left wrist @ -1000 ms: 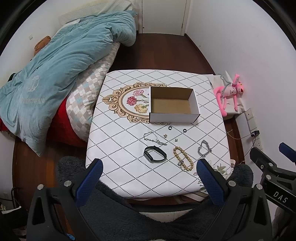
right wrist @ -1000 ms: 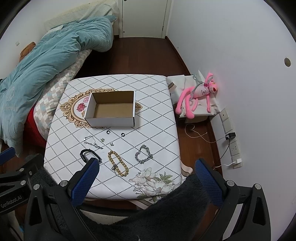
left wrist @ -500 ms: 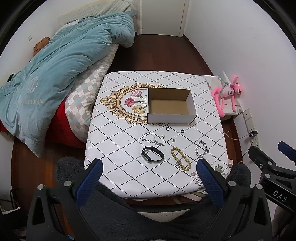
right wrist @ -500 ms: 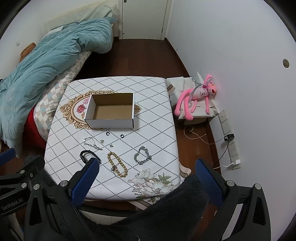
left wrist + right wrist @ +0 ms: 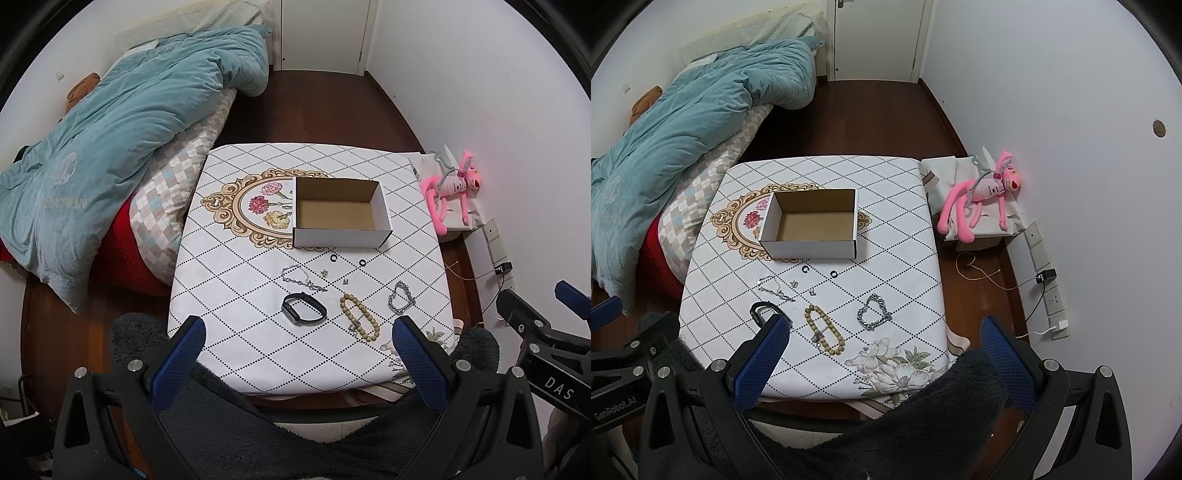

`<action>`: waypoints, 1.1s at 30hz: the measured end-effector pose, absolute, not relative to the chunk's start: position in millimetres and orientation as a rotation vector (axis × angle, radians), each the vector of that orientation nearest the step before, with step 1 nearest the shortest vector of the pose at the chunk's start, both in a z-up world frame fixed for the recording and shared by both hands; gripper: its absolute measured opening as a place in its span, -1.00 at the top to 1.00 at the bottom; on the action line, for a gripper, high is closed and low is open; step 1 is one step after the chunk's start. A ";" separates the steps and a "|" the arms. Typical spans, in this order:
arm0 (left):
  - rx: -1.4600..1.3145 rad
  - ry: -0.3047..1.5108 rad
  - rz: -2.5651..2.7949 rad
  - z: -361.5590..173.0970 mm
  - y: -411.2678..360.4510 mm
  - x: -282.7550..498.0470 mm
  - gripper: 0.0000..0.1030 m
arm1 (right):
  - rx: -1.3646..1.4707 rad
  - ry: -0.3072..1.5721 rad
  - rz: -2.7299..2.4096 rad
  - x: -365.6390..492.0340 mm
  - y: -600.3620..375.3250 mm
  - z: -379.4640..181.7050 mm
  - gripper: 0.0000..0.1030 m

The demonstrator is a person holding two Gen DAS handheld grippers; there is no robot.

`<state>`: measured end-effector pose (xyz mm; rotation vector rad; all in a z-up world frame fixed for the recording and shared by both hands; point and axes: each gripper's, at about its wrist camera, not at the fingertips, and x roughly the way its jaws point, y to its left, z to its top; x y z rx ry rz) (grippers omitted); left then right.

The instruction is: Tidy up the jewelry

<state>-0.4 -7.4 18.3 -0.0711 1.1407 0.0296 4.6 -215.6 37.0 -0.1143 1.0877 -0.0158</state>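
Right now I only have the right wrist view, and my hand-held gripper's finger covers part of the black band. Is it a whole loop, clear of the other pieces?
Observer: The left wrist view shows all of it. The black band is a closed loop lying flat. It sits between the silver chain and the bead bracelet and seems to touch neither.
Operator: Left hand-held gripper open? I only see its edge.
Observer: Yes. The left hand-held gripper is wide open, with nothing between its fingers.
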 end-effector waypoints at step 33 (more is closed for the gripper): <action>-0.033 1.080 0.064 13.2 -0.1 22.7 -1.00 | -0.101 1.078 -0.036 17.1 -214.4 28.1 -1.00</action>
